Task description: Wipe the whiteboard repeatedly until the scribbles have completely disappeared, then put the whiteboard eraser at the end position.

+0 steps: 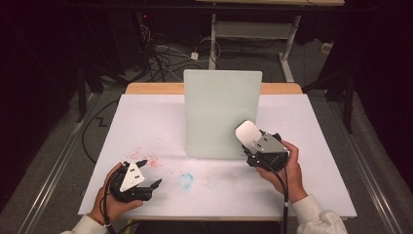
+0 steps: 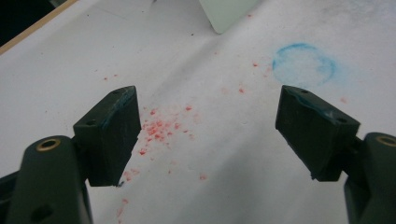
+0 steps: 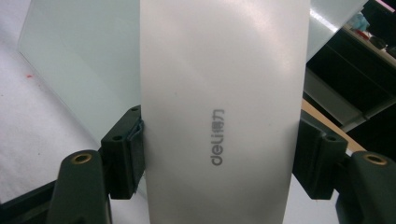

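Right gripper (image 1: 252,142) has its jaws clamped across the short width of the white deli eraser (image 3: 224,116), long axis running straight out ahead betw. them toward the upright board (image 1: 221,114) just beyond; left gripper (image 1: 146,178) jaws wide, empty, farther off.

The white tabletop (image 1: 146,122) carries an upright pale green board (image 1: 221,114) at its middle. Red specks (image 1: 148,158) lie scattered near left, and a blue ring (image 1: 185,180) is smudged near the centre.
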### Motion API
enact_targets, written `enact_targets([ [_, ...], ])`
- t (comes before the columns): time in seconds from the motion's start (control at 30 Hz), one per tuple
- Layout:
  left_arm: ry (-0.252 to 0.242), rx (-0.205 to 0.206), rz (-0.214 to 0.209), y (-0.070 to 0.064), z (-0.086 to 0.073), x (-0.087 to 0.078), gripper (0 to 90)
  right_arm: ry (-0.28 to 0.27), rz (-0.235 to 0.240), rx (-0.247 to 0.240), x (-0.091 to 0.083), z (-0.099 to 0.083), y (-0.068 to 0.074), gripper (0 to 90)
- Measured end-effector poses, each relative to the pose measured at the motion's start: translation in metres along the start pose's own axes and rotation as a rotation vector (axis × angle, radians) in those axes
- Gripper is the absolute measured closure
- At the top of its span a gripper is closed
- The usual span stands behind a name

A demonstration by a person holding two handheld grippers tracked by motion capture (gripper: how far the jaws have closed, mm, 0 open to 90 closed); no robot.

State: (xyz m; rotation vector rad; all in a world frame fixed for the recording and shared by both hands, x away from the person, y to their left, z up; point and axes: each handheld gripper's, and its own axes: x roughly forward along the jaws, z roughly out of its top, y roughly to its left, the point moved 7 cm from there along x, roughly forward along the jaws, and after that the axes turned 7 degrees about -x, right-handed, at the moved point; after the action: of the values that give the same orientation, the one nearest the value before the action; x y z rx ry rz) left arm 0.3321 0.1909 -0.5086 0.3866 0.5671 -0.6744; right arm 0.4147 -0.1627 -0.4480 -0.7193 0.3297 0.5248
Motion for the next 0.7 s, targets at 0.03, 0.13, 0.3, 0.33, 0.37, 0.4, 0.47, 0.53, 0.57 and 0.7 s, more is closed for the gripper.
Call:
enact_targets([
  [0.03, 0.001, 0.0, -0.001, 0.0, 0.0, 0.0, 21.4, -0.002, 0.003, 0.006, -0.001, 0.0, 0.0, 31.1],
  [0.13, 0.0, -0.008, 0.0, 0.001, -0.001, -0.001, 21.4, -0.008, 0.007, 0.013, -0.001, 0.002, 0.0, 31.1],
  [0.3, 0.002, -0.004, 0.004, 0.0, -0.001, -0.002, 21.4, -0.015, 0.026, 0.011, -0.001, 0.004, 0.001, 31.1],
  [0.33, 0.004, -0.001, 0.005, 0.0, -0.001, -0.002, 21.4, -0.012, 0.032, 0.011, -0.001, 0.003, 0.002, 31.1],
  [0.37, 0.001, 0.0, 0.005, -0.001, 0.0, -0.002, 21.4, -0.012, 0.042, 0.003, -0.002, 0.003, 0.003, 31.1],
  [0.4, 0.001, 0.004, 0.005, -0.002, 0.0, -0.001, 21.4, -0.016, 0.052, -0.003, -0.003, 0.004, 0.005, 31.1],
  [0.47, 0.003, 0.009, 0.001, -0.003, 0.002, 0.0, 21.4, -0.016, 0.083, -0.022, -0.005, 0.004, 0.009, 31.1],
  [0.53, 0.004, 0.016, -0.002, -0.004, 0.002, 0.001, 21.4, -0.014, 0.097, -0.045, -0.007, 0.005, 0.014, 31.1],
  [0.57, 0.005, 0.019, -0.003, -0.004, 0.002, 0.001, 21.4, -0.013, 0.109, -0.056, -0.007, 0.005, 0.016, 31.1],
  [0.7, 0.006, 0.024, -0.005, -0.005, 0.003, 0.002, 21.4, -0.019, 0.15, -0.085, -0.011, 0.008, 0.026, 31.1],
])
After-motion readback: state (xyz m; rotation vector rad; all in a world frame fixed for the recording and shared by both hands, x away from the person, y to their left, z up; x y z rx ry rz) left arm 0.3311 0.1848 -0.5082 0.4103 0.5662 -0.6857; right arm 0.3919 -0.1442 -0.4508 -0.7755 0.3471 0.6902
